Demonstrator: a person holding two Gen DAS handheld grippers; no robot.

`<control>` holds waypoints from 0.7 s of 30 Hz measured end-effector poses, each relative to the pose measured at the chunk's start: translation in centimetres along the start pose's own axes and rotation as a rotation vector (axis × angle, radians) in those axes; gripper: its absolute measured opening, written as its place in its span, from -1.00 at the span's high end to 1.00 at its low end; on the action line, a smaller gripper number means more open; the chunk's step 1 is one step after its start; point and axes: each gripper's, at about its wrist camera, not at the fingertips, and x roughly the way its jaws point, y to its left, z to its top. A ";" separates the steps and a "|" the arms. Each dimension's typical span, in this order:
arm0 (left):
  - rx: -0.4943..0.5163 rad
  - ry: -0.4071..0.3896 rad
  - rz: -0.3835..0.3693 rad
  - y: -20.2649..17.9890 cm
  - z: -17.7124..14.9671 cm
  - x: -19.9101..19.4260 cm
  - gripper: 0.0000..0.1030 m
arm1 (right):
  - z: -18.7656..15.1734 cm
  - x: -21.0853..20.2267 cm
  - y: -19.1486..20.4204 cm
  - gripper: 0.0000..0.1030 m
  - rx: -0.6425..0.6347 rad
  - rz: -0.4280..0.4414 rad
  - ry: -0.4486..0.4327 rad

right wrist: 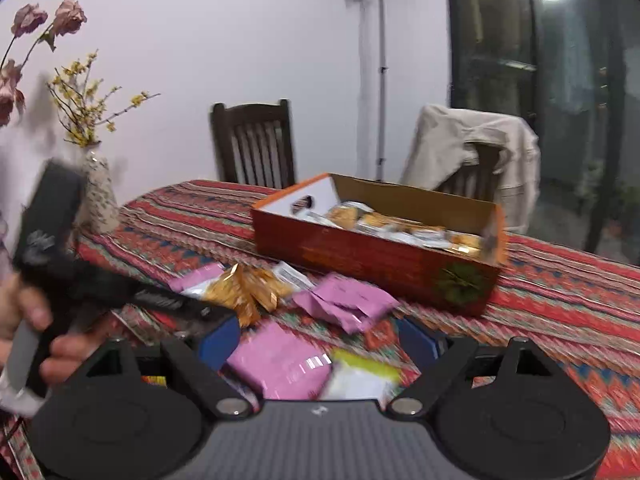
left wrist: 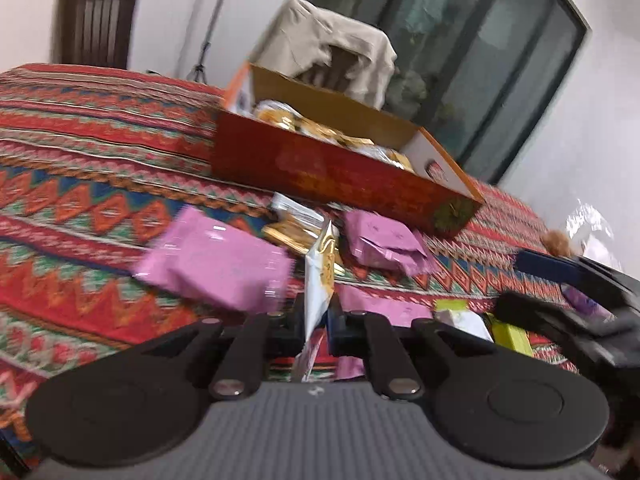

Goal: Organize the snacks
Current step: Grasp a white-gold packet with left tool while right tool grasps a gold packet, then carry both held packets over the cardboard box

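Left gripper (left wrist: 318, 322) clamped on thin, glossy white-gold snack packet (left wrist: 320, 276), upright above woven zigzag tablecloth (left wrist: 80, 152). Right gripper (right wrist: 320, 344) jaws apart over flat pink packet (right wrist: 280, 364). Red cardboard box (right wrist: 376, 260) beyond.

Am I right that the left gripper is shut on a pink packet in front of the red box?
Not quite: the left gripper is shut on a white-and-gold packet, not a pink one, as the left wrist view shows. It is indeed in front of the red box.
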 end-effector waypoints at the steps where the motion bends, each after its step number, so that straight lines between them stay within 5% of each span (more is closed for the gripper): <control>1: -0.013 -0.015 -0.005 0.5 0.0 -0.7 0.82 | 0.6 1.6 -0.1 -0.65 -0.005 0.021 0.015; 12: -0.011 -0.147 0.079 2.8 1.0 -4.1 0.82 | 4.3 17.8 1.2 -0.25 0.085 0.210 0.235; 16: -0.012 -0.148 0.070 3.2 0.9 -3.9 0.82 | 3.4 18.6 1.2 -0.38 0.107 0.185 0.224; 21: -0.013 -0.155 0.062 3.6 0.4 -3.9 0.82 | 2.9 17.9 -0.2 -0.13 0.140 0.124 0.194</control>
